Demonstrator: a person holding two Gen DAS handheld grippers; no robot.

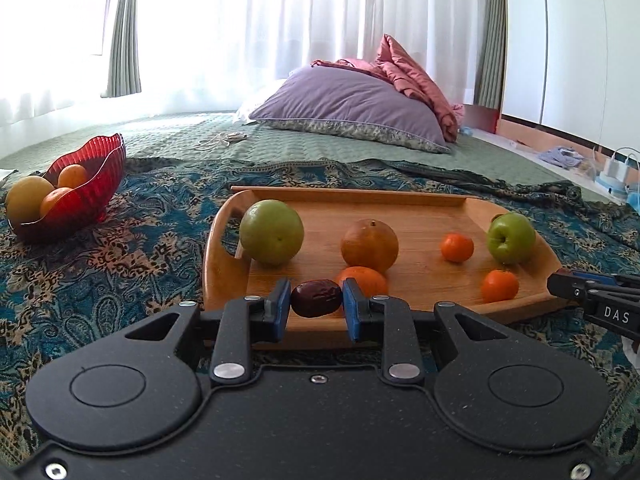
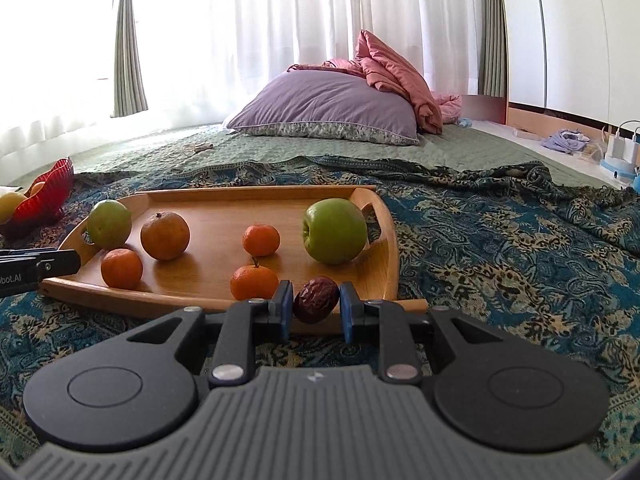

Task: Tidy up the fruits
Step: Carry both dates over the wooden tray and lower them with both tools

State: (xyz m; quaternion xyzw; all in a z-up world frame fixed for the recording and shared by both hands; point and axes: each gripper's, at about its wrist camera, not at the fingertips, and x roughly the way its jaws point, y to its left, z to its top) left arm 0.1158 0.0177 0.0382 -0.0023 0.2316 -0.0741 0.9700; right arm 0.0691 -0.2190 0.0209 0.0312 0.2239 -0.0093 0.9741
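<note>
My left claw (image 1: 316,300) pinches one date (image 1: 316,298), my right claw (image 2: 316,300) another date (image 2: 316,299), both above the tray's (image 1: 360,196) near edge; wrinkled skins could slip free.

This is a bedroom in someone's home: a wide bed (image 2: 320,148) under a quilted green cover fills the room, with a purple pillow (image 2: 324,110) and a crumpled pink duvet (image 2: 394,76) heaped at its far end. White sheer curtains (image 2: 280,32) with grey-green drapes (image 2: 128,48) hang over a bright window behind it, and white wardrobe doors (image 2: 580,36) line the right wall. A patterned blue throw (image 2: 500,240) is spread over the near half of the bed.
</note>
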